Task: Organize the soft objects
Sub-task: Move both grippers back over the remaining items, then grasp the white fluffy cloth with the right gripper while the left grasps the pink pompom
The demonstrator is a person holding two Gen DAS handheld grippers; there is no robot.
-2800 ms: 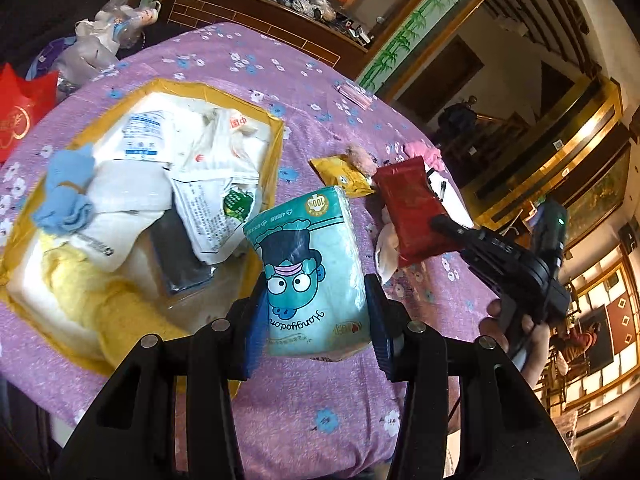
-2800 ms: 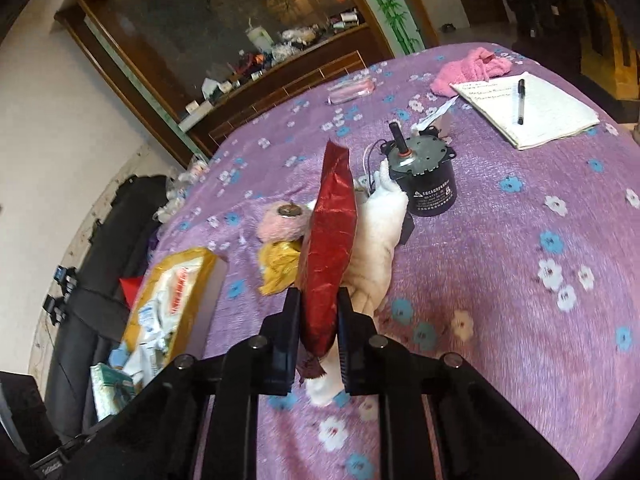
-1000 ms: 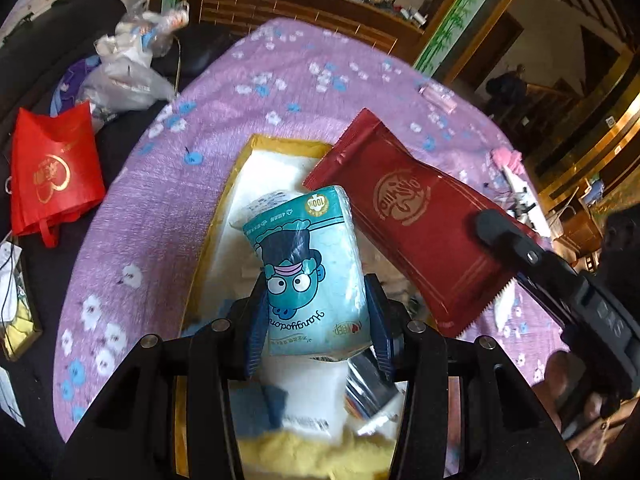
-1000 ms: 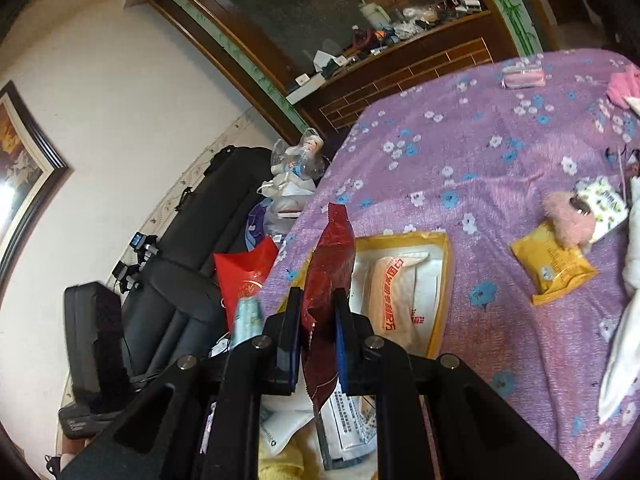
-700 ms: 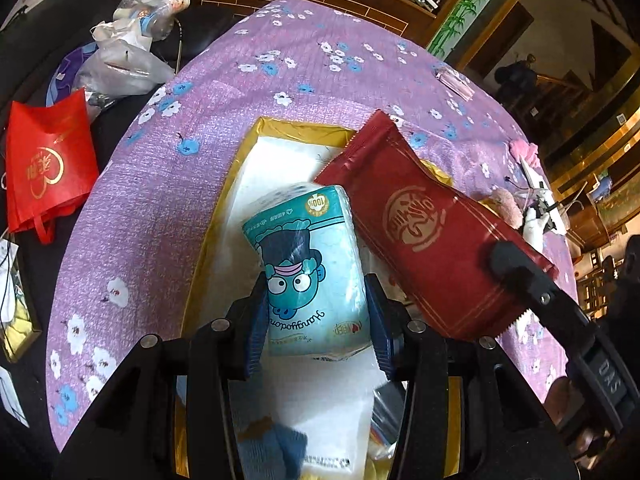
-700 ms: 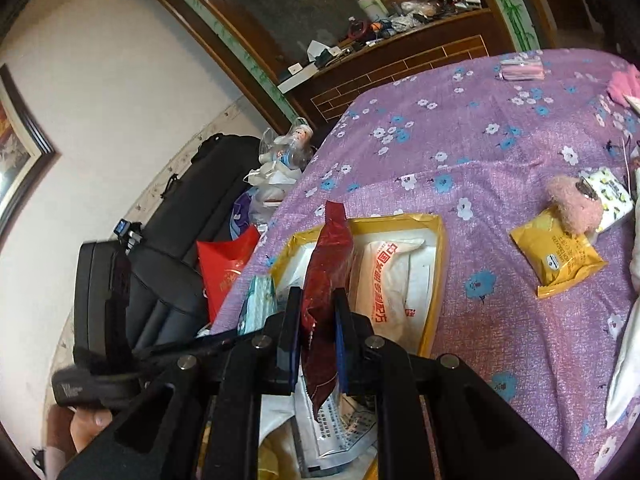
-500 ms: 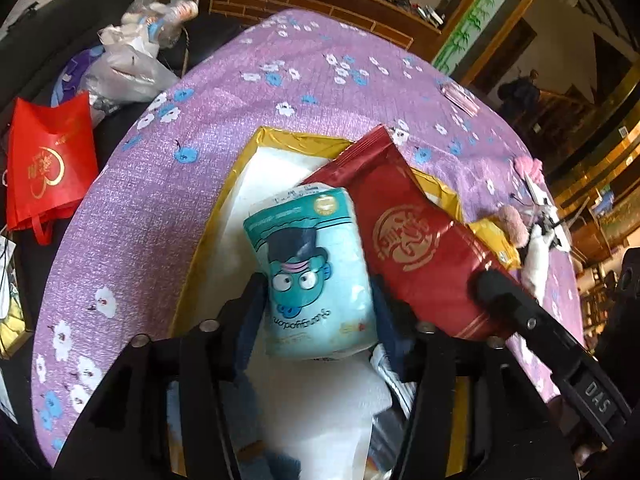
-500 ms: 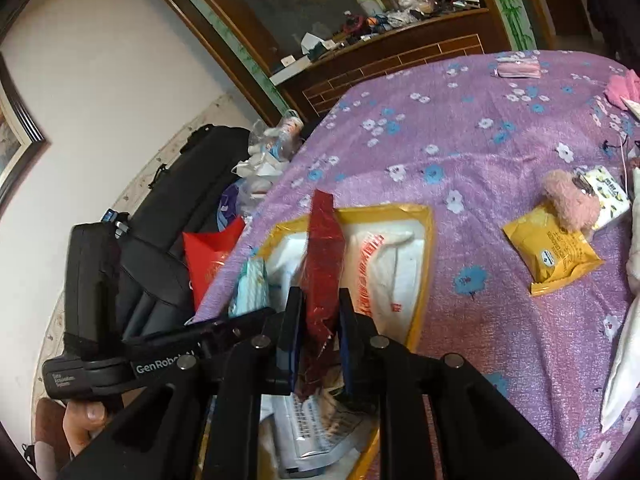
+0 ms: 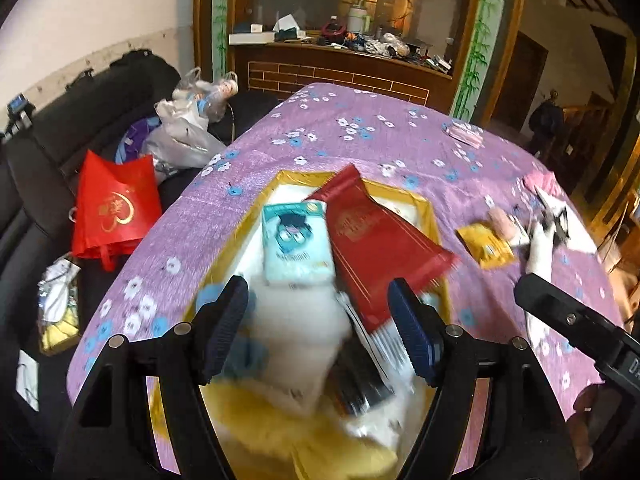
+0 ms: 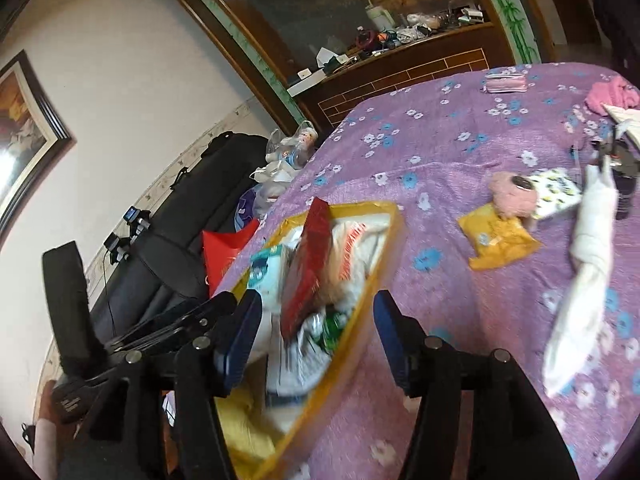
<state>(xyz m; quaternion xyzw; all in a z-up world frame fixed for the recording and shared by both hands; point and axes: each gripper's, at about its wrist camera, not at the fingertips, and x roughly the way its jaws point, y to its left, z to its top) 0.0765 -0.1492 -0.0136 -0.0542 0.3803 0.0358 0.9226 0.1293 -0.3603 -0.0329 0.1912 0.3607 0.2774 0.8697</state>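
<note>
Both claws have just been opening, nothing between the jaws: left gripper & right gripper released. Light-blue cartoon tissue pack & dark-red foil packet lie in yellow-rimmed tray. Back out straight, don't snag the packet.

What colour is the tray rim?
Golden yellow tray rim, white inside; clearest in the left wrist view.

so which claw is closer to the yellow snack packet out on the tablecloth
Right. The right claw, open, hangs over the tray edge nearest the yellow snack packet. The left claw, also open, sits over the tray's middle, farther away.
</note>
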